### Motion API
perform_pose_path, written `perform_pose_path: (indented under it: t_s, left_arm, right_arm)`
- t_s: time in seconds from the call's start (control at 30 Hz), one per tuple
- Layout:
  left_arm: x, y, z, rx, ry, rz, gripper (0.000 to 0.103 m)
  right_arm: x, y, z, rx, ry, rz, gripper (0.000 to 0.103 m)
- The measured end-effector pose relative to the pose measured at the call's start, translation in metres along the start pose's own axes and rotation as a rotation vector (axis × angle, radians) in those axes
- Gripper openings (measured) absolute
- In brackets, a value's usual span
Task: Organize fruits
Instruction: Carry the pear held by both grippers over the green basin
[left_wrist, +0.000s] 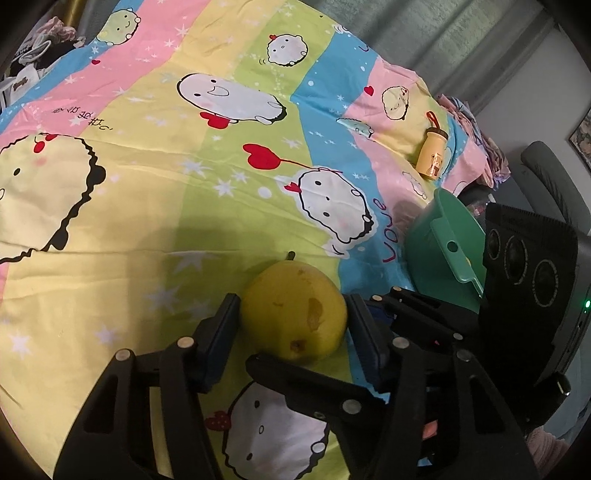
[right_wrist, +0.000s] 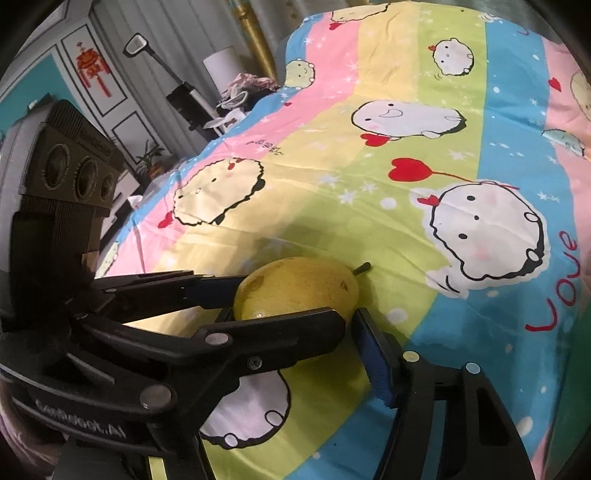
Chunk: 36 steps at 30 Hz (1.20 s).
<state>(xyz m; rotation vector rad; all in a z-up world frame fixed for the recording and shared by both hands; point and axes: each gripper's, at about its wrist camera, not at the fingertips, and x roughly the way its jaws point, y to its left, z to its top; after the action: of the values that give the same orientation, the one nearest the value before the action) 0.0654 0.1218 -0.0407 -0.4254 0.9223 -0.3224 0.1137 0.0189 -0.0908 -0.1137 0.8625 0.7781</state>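
Pinching pear (left_wrist: 295, 310) both tools: left tool (left_wrist: 293, 325), right tool (right_wrist: 295, 325); pear's underside hidden.

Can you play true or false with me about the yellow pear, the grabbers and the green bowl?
1. The pear lies on a colourful cartoon bedsheet. True.
2. The pear is already inside the green bowl. False: it is still on the sheet, and the bowl sits off to the side.
3. Both grippers are around the same pear. True: the left gripper has a finger on each side of it, and the right gripper reaches in around it too.
4. The pear has no stem. False: a short dark stem sticks out of one end.
5. A small yellow bottle lies on the sheet beyond the bowl. True.
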Motion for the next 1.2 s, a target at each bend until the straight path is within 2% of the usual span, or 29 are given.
perform_pose_path:
  t_s: [0.27,0.47,0.7,0.97,1.2]
  left_arm:
    - [-0.015,-0.017,-0.002,0.039,-0.037,0.015,0.058]
    - [-0.035,-0.047,-0.002,0.089,-0.084,0.007,0.058]
    - [-0.046,-0.094,-0.001,0.177,-0.116,-0.016,0.058]
    - [-0.034,-0.149,0.003,0.275,-0.103,-0.062,0.058]
    - [-0.005,-0.200,0.011,0.344,-0.059,-0.122,0.058]
  right_arm:
    - [-0.018,0.008,-0.005,-0.001,-0.051,-0.010,0.065]
    - [-0.056,0.019,-0.009,-0.009,-0.128,-0.039,0.065]
    - [-0.104,0.013,-0.016,0.001,-0.215,-0.084,0.065]
    - [-0.151,-0.009,-0.032,0.057,-0.292,-0.144,0.065]
    - [-0.186,-0.048,-0.044,0.132,-0.330,-0.214,0.065]
